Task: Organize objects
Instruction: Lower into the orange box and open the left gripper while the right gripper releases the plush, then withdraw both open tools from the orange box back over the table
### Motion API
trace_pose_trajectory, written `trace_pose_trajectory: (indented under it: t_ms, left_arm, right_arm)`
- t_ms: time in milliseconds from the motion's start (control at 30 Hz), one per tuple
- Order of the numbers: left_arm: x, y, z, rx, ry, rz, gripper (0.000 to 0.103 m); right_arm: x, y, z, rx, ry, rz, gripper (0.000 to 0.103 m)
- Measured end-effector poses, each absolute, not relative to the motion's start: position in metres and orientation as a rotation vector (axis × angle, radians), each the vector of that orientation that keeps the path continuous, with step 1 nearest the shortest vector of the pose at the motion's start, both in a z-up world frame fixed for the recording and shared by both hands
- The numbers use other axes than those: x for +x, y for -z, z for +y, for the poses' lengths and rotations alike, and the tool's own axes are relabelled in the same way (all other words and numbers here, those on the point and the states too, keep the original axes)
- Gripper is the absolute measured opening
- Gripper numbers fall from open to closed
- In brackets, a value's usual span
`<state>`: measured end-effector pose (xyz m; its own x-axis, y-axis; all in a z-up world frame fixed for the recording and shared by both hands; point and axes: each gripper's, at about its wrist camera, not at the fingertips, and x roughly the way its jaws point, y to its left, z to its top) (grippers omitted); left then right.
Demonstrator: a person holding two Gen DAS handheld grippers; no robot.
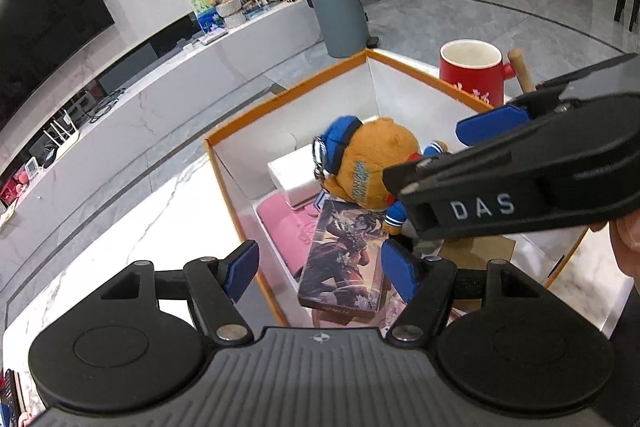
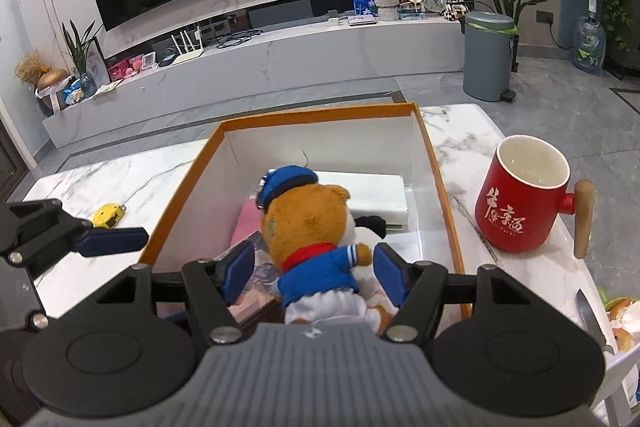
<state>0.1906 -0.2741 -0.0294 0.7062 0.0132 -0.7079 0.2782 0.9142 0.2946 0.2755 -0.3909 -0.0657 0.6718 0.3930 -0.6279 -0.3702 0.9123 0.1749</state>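
An orange-rimmed white box (image 2: 442,187) stands on the marble table. Inside lies a brown plush bear (image 2: 308,227) in a blue cap and sailor top, on a picture-covered box (image 1: 344,251), a pink item (image 1: 284,223) and a white box (image 2: 376,195). My right gripper (image 2: 316,271) is open, its blue pads either side of the bear's body without pressing it; it also shows in the left wrist view (image 1: 440,151). My left gripper (image 1: 320,271) is open and empty above the box's near-left rim; one of its fingers (image 2: 108,239) shows in the right wrist view.
A red mug (image 2: 520,195) with a wooden handle stands right of the box, a thin thermometer-like stick (image 2: 476,227) between them. A yellow tape measure (image 2: 107,215) lies to the left. A knife (image 2: 592,319) and food scraps are at the right edge.
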Motion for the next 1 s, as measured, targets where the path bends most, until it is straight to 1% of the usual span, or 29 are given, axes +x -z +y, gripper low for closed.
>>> trace_pose_trajectory:
  t_ms: [300,533,633,833,1000]
  left_arm:
    - [0.172,-0.007,-0.265,0.371,0.127,0.689,0.081]
    - [0.154,-0.045,-0.253,0.344,0.088,0.599,0.081]
    - [0.144,-0.072,-0.246,0.346,0.067,0.549,0.08]
    - [0.114,-0.144,-0.227,0.36,0.016,0.442,0.079]
    - [0.08,-0.201,-0.202,0.357,-0.041,0.37,0.082]
  right_arm:
    - [0.248,0.033,-0.388,-0.007,-0.431,0.661,0.068]
    - [0.221,-0.008,-0.382,-0.022,-0.439,0.578,0.068]
    - [0.208,-0.036,-0.373,-0.054,-0.453,0.523,0.068]
    - [0.173,-0.111,-0.352,-0.1,-0.477,0.368,0.068]
    - [0.128,-0.178,-0.329,-0.133,-0.506,0.236,0.068]
